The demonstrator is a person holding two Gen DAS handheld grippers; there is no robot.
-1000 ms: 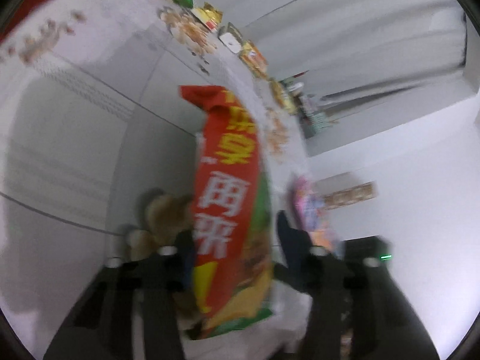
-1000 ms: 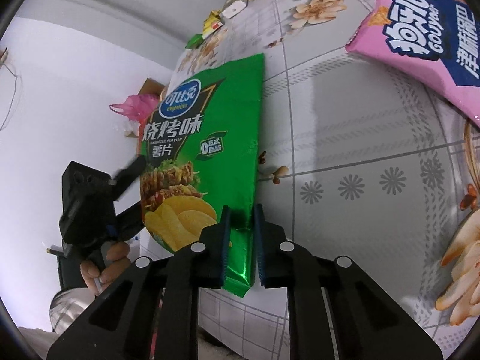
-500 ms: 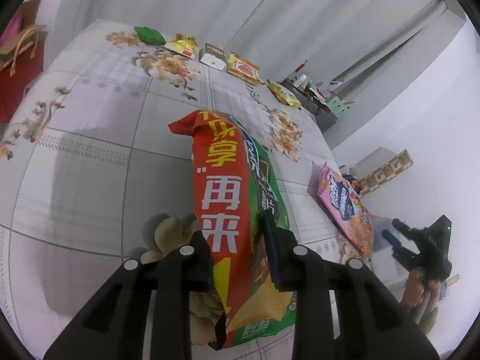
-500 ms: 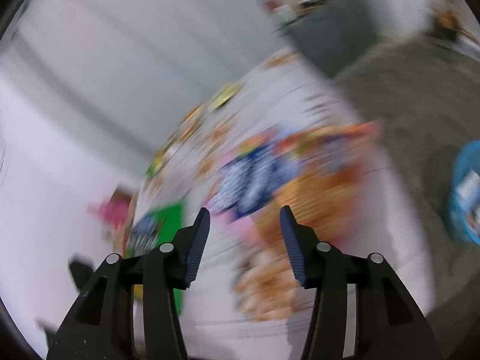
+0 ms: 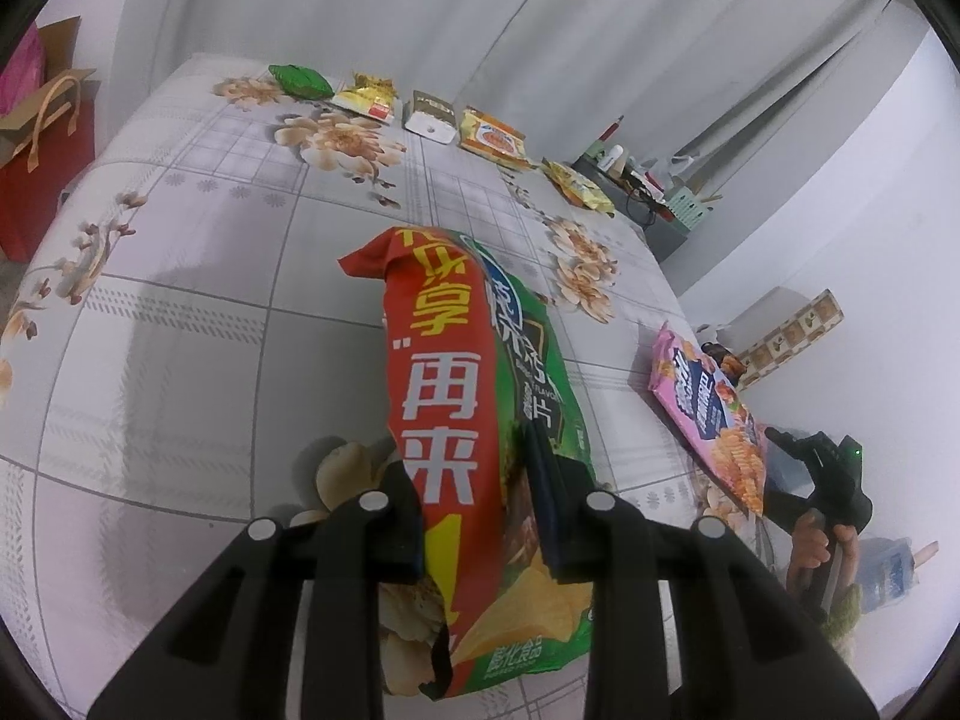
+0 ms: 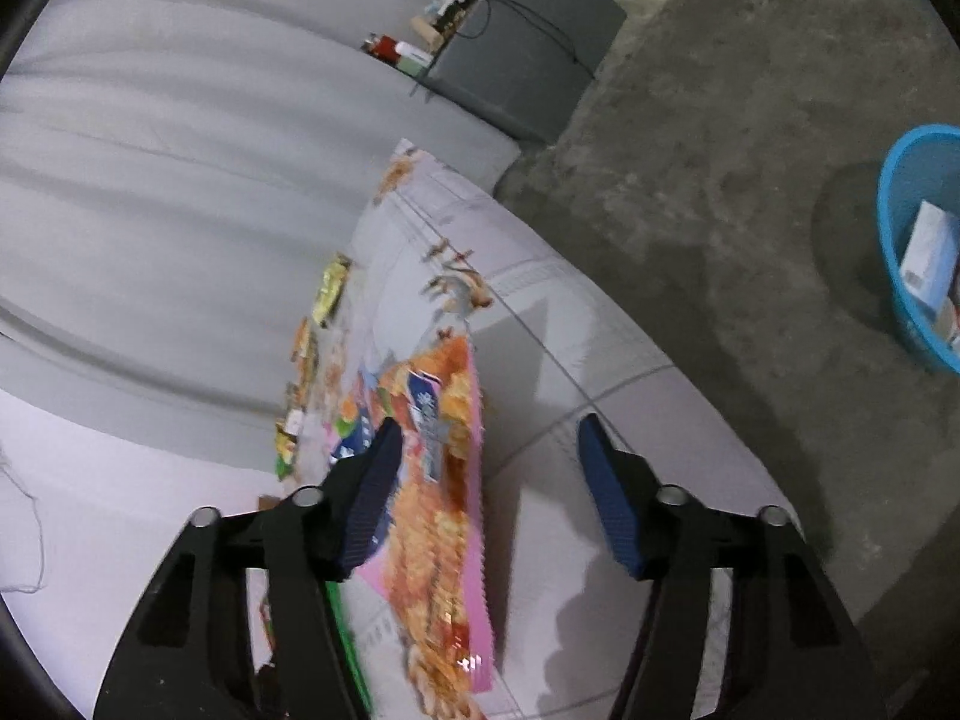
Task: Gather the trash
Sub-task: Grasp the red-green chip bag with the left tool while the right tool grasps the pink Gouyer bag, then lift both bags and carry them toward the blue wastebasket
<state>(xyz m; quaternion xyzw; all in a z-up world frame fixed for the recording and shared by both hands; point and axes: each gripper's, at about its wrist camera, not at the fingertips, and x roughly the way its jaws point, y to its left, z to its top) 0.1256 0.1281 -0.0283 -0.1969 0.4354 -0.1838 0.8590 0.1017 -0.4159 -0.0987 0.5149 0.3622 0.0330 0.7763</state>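
My left gripper [image 5: 474, 510] is shut on two chip bags pressed together, a red bag [image 5: 438, 396] on the left and a green bag [image 5: 540, 396] on the right, held above the table. My right gripper [image 6: 486, 492] is open and empty, just above a pink chip bag [image 6: 444, 510] that lies on the table near its edge. The pink bag also shows in the left wrist view [image 5: 708, 414], with the right gripper [image 5: 822, 474] beside it.
The table has a flowered grey cloth [image 5: 180, 360]. Several small snack packets [image 5: 486, 138] lie along its far edge. A blue basket [image 6: 918, 276] holding trash stands on the concrete floor to the right. A red paper bag [image 5: 42, 150] stands left of the table.
My right gripper let go of the green bag, opened and swung over to the pink bag. My left gripper closed on the red and green bags together and steadied.
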